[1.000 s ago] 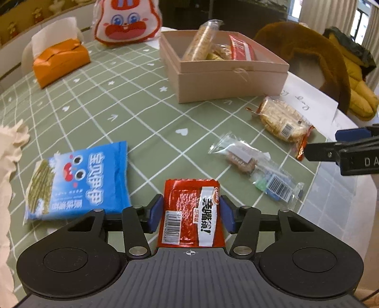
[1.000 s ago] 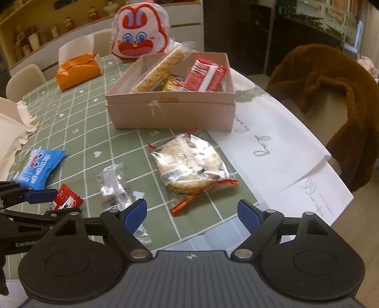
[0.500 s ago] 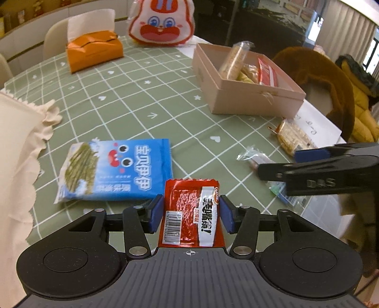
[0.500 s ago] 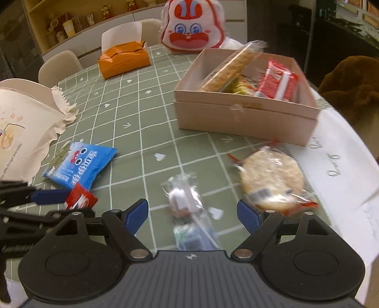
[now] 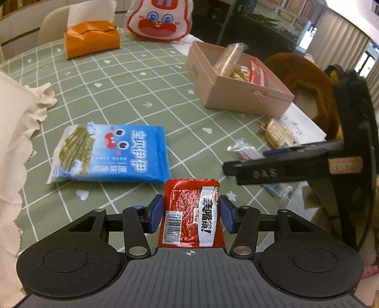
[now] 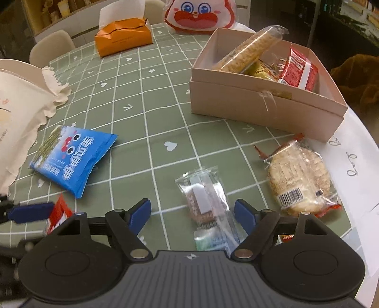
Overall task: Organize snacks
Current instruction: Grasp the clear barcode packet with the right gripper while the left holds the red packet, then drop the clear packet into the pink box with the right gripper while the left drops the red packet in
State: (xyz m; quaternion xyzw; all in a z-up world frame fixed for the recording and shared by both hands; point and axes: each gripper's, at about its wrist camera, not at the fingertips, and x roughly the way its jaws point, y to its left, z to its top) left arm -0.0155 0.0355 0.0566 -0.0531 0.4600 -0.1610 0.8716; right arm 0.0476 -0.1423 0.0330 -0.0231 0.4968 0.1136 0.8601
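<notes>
My left gripper [image 5: 191, 214] is shut on a red snack packet [image 5: 191, 213] and holds it above the green checked tablecloth [image 5: 118, 94]. My right gripper [image 6: 193, 212] is open, with a clear-wrapped snack [image 6: 206, 203] lying on the cloth between its fingers. A blue seaweed packet [image 5: 111, 154] lies on the cloth to the left. A round rice cracker pack [image 6: 299, 180] lies to the right. The pink open box [image 6: 265, 104] at the back right holds several snacks. The right gripper also shows in the left wrist view [image 5: 279, 165].
An orange tissue box [image 6: 123, 35] and a rabbit-face bag [image 6: 201, 14] stand at the far side. A cream paper bag [image 6: 16, 106] is at the left. White paper sheets [image 6: 355, 165] lie at the table's right edge. A brown coat [image 5: 305, 87] hangs on a chair.
The left gripper has lifted and pulled back with the red packet. The right gripper has shifted left from the rice cracker pack and now straddles the clear-wrapped snack.
</notes>
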